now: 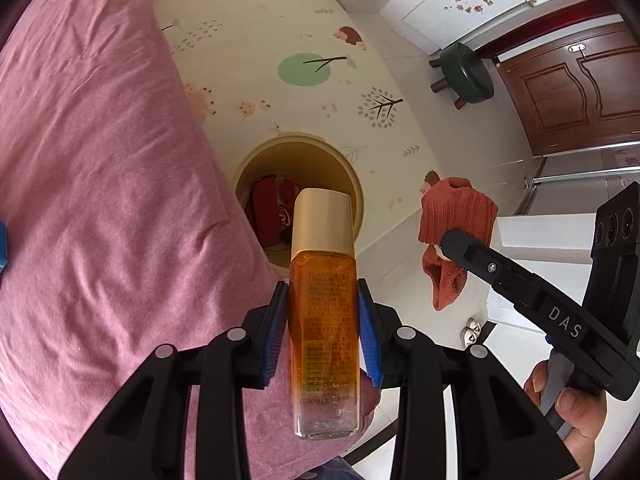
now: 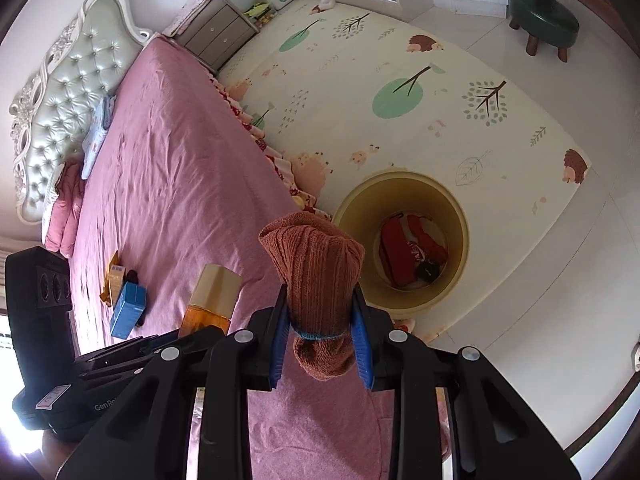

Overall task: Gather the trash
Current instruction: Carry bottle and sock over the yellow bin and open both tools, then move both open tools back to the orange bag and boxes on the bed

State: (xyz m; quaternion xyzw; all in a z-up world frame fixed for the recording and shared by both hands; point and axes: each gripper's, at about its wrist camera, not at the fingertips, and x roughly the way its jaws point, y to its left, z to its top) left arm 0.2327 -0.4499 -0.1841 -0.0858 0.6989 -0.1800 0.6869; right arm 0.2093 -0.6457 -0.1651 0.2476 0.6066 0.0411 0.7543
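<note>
Pink bedding (image 2: pixel 168 168) covers the bed on the left, with a tufted headboard (image 2: pixel 60 92) at its far end and a grey nightstand (image 2: pixel 218 36) beyond the bed's corner. On the bedding lie a blue box (image 2: pixel 128 312) and a yellow packet (image 2: pixel 112 280) close together.

Just right of them, the left gripper (image 1: pixel 323 328) clamps an amber bottle (image 1: pixel 323 320) with a gold cap (image 1: pixel 323 220); its blue pads (image 1: pixel 369 336) press both sides of the bottle's body, the cap pointing away toward the bin. The bottle hangs over the edge of the bed.

Next to it, the right gripper (image 2: pixel 321 330) is clenched on a rust-orange knitted sock (image 2: pixel 316 280), bunched and tied with a blue band; the sock sticks out past the fingertips, above the bed's edge. A hand (image 1: pixel 572 404) shows on that tool's handle in the left wrist view.

Right of the bed, a yellow bin (image 2: pixel 400 240) stands on a play mat (image 2: pixel 400 92) printed with trees and hedgehogs; red items lie at its bottom. Far right, a green stool (image 2: pixel 544 16) sits on the pale floor near a brown door (image 1: pixel 576 92).
</note>
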